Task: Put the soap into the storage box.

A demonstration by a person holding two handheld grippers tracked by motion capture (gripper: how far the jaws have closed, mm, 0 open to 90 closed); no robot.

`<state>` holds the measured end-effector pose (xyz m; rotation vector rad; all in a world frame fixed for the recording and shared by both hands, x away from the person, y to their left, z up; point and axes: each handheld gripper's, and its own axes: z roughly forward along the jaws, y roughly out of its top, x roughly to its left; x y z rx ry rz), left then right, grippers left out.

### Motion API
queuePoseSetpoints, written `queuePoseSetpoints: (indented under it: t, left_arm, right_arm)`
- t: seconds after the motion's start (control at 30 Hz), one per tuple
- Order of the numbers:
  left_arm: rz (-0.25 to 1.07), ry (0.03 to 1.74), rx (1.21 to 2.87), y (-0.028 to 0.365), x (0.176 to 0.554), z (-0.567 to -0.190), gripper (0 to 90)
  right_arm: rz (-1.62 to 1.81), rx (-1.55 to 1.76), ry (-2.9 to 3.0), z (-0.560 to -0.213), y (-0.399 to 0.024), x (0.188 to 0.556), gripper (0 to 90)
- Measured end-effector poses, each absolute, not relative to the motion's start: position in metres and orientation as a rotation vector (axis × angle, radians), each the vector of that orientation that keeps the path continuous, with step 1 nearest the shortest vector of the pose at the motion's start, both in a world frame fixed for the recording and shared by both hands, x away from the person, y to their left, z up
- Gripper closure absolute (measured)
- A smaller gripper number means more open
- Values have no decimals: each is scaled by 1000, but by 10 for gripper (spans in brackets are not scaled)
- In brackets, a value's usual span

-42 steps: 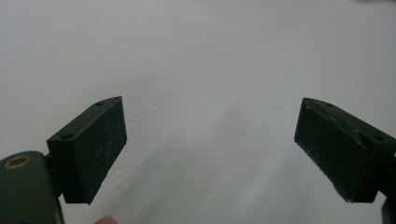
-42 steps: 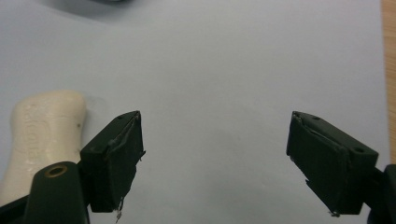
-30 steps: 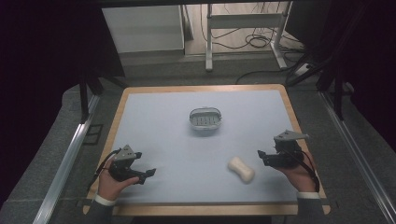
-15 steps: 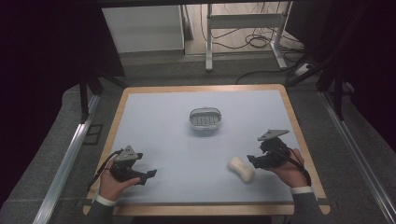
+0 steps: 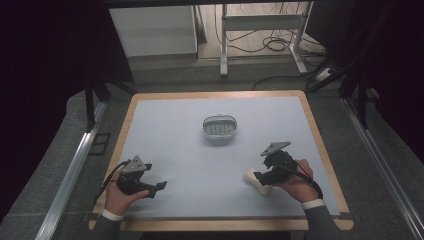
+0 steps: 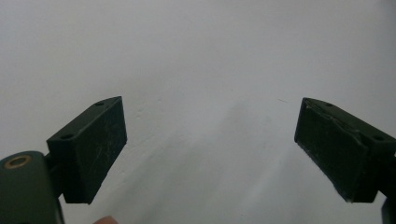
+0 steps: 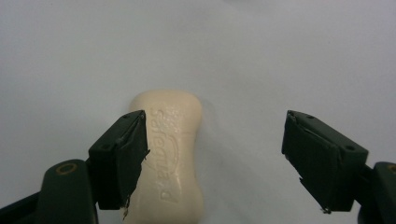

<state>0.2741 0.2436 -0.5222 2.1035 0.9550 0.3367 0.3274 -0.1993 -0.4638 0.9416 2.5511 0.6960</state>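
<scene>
Right gripper: the right gripper (image 5: 259,176) sits low over the near right part of the table (image 5: 170,135), held in the person's right hand (image 5: 295,181). Its jaws are spread wide and grip nothing.

Soap: a cream bar of soap (image 7: 175,154) lies flat on the table under the right gripper (image 7: 219,156). In the right gripper view the bar runs lengthwise away from the camera, its near end passing beneath the left-hand jaw, which covers part of its edge. The right-hand jaw stands well apart from the bar, with bare table between them. Whether the left-hand jaw touches the soap cannot be told. Raised lettering shows on the bar's top face. In the high view the soap (image 5: 250,175) pokes out past the gripper's tips.

Left gripper: the left gripper (image 5: 159,186) is at the near left part of the table, held in the left hand (image 5: 119,197). In the left gripper view its jaws (image 6: 210,149) are wide apart, with plain table surface between and ahead of them.

Dish: a small oval dish (image 5: 219,127) with a slotted inside sits ahead of both grippers near the table's middle, well apart from each and nearer the right one.

Table edge: a wooden rim (image 5: 320,145) frames the pale top.
</scene>
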Motion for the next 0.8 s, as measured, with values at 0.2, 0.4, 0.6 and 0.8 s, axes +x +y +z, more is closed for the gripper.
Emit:
queuePoseSetpoints:
  t: [0.2,0.4,0.6,0.8]
  left_arm:
    - [331,951,2105,243,274,-523,96]
    - [335,952,2100,244,274,-522,96]
    - [332,951,2097,243,274,-522,96]
    - [335,950,2094,245,273,-521,97]
  right_arm:
    - [642,935,2596,-466,-189,328,225]
    - [560,957,2640,-472,-180,331,238]
    - [457,963,2686,-481,-169,335,241]
    - [363,977,2728,-488,-166,335,241]
